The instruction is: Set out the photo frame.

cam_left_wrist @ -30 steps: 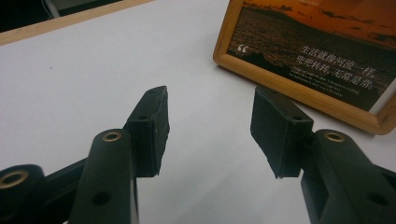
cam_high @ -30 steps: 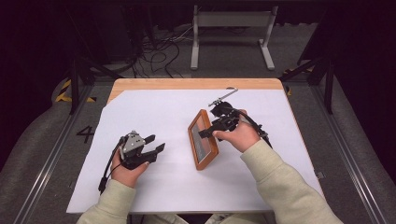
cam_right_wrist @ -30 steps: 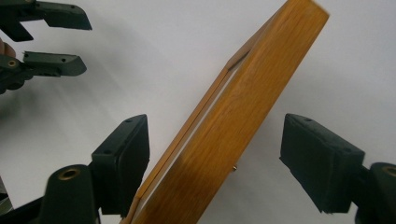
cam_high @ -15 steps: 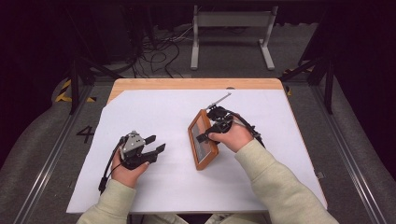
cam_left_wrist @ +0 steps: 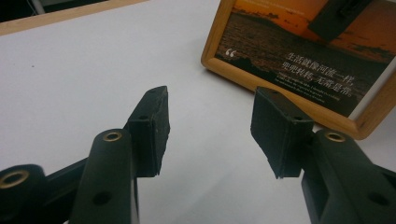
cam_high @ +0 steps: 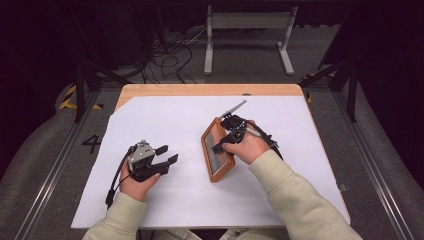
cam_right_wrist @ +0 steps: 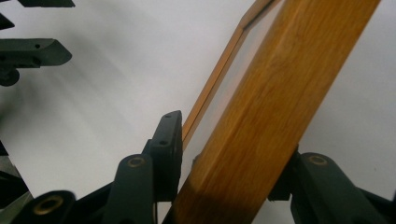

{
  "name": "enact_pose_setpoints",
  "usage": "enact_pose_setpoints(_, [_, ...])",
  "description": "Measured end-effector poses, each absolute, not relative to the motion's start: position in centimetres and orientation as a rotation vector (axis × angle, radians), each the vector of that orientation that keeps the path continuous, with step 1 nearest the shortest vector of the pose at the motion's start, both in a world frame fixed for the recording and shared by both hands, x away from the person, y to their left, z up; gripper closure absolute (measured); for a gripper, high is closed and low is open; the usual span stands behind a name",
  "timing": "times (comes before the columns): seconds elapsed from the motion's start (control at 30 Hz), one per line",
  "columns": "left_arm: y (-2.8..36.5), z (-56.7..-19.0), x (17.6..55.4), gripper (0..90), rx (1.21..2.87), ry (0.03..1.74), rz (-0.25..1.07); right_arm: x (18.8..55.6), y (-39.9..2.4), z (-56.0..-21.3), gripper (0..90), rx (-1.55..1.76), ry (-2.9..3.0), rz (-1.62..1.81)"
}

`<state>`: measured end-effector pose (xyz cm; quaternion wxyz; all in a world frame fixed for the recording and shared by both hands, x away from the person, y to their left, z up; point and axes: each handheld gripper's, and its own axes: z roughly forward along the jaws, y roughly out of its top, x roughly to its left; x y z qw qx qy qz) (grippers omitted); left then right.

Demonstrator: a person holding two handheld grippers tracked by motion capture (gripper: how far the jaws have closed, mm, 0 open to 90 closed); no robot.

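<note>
Right claw (cam_high: 226, 141) jaws have just been closing around the wooden picture frame (cam_high: 216, 156), now straddling its edge near mid-bench (cam_high: 165, 107); whether they are gripping is unclear. Left claw (cam_high: 161, 159) is resting spread and empty. Lifting is likely coming next.

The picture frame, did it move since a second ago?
Yes. The picture frame has tipped up on its edge, its top nearer the table's wooden back edge, with the right gripper jaws just closing around it.

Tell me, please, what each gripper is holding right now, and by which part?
The right gripper, whose jaws have just been closing, clamps the picture frame across its wooden side rail. The left gripper stands open and holds nothing.
</note>
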<state>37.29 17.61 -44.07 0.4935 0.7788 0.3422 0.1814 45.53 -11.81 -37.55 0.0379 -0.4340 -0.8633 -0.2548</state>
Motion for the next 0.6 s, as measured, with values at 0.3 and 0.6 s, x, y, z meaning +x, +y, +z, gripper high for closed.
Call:
enact_pose_setpoints(0.3, [17.56,-44.11,37.27,47.0,1.889,0.831,0.425,45.4,-11.69,-37.41,65.6,-1.471,-2.579,-0.746])
enact_pose_setpoints(0.6, [17.63,-44.09,37.29,46.9,1.887,0.831,0.425,46.03,-11.66,-37.2,72.7,-1.505,-2.516,-0.69])
